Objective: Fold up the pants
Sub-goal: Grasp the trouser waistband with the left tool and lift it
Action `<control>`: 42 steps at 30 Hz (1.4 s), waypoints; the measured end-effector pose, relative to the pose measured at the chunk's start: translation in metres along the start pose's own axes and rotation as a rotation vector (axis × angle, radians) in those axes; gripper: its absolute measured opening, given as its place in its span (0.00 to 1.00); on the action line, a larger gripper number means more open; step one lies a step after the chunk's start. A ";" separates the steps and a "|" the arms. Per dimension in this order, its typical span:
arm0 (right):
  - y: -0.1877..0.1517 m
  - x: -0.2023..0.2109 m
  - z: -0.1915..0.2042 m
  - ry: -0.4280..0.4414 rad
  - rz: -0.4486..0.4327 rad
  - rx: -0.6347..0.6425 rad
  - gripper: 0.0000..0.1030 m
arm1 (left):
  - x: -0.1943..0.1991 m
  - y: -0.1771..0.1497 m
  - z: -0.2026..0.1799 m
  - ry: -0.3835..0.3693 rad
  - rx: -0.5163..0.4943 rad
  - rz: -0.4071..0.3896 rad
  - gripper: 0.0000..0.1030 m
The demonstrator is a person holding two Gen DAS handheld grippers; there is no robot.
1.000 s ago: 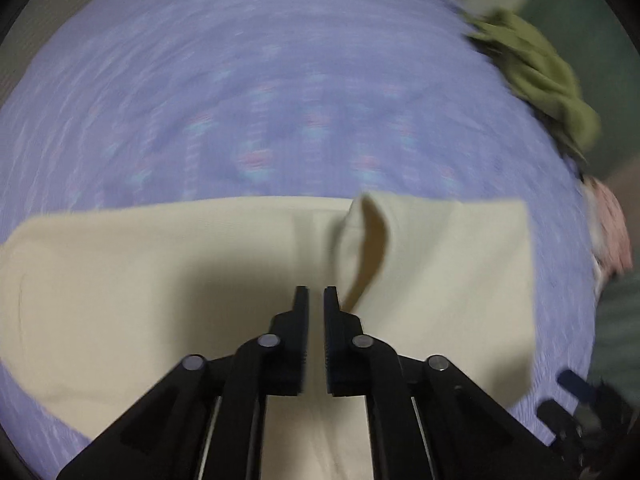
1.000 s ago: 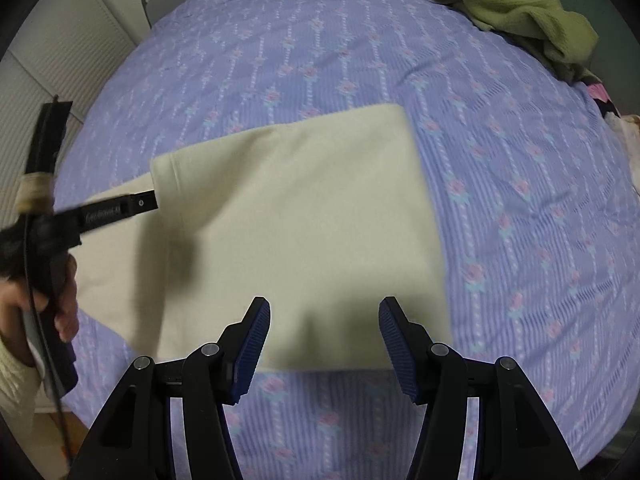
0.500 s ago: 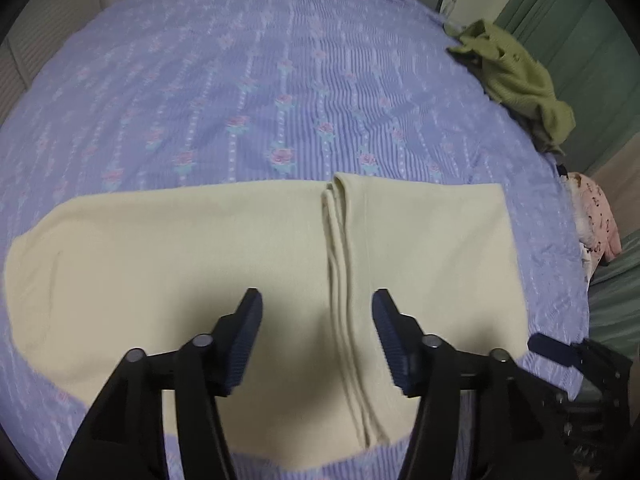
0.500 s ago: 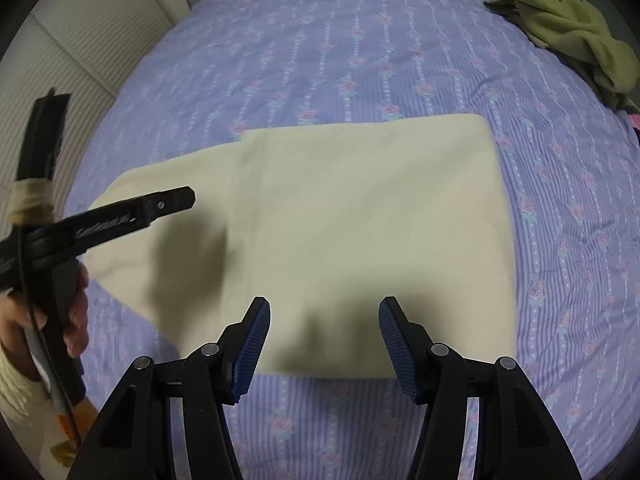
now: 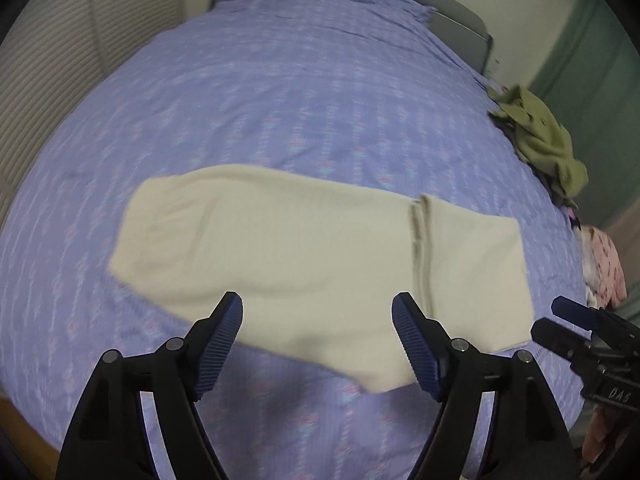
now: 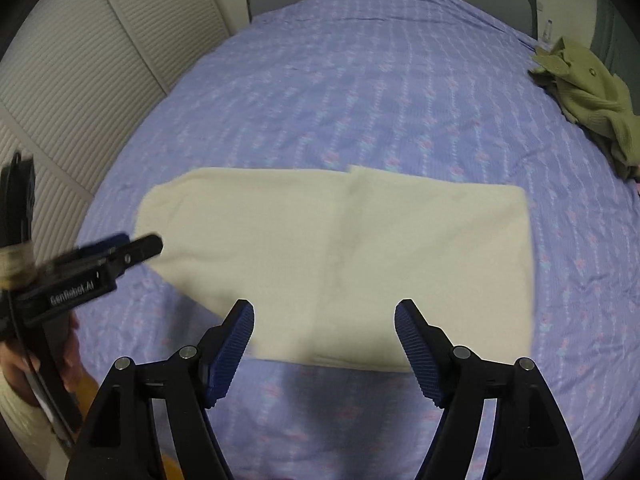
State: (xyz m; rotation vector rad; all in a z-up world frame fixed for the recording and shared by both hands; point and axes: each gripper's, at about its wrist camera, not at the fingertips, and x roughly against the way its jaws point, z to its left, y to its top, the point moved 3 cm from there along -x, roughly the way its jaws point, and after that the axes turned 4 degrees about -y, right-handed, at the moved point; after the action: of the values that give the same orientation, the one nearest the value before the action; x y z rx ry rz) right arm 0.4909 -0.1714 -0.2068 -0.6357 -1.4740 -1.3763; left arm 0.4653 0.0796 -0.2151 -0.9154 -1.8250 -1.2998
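Left hand-held gripper (image 5: 318,340): lower centre of left wrist view, jaws opening, empty.
Pants (image 5: 312,256): cream, mid-frame on bed (image 5: 280,92); folded flap at right may spring back.
Right hand-held gripper (image 6: 324,346): lower centre of right wrist view, jaws opening, empty; a careless pinch could drag layers askew.

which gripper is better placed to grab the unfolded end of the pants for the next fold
Left, probably. The left gripper hangs beside the single-layer end of the cream pants, jaws opening with nothing between them. The right gripper faces the already doubled part.
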 end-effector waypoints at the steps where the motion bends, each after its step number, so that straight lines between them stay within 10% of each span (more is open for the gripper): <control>1: 0.002 -0.003 0.012 0.004 0.002 0.008 0.72 | 0.002 -0.003 0.013 0.007 0.013 -0.001 0.75; 8: 0.016 -0.033 0.095 -0.007 0.017 0.137 0.72 | 0.010 -0.012 0.107 0.042 0.098 -0.034 0.75; 19: 0.045 -0.112 0.180 -0.005 0.106 0.227 0.72 | -0.051 -0.021 0.228 -0.184 0.478 -0.055 0.73; 28: 0.054 -0.160 0.196 -0.044 0.186 0.237 0.72 | -0.114 -0.035 0.253 -0.288 0.667 -0.013 0.60; 42: 0.055 -0.176 0.209 -0.011 0.212 0.238 0.72 | -0.121 -0.024 0.261 -0.544 0.861 -0.200 0.44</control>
State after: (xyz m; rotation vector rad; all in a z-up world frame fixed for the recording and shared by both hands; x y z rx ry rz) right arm 0.5428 0.0804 -0.3139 -0.6268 -1.5045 -1.0191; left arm 0.4685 0.3065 -0.3935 -0.6224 -2.6127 -0.2425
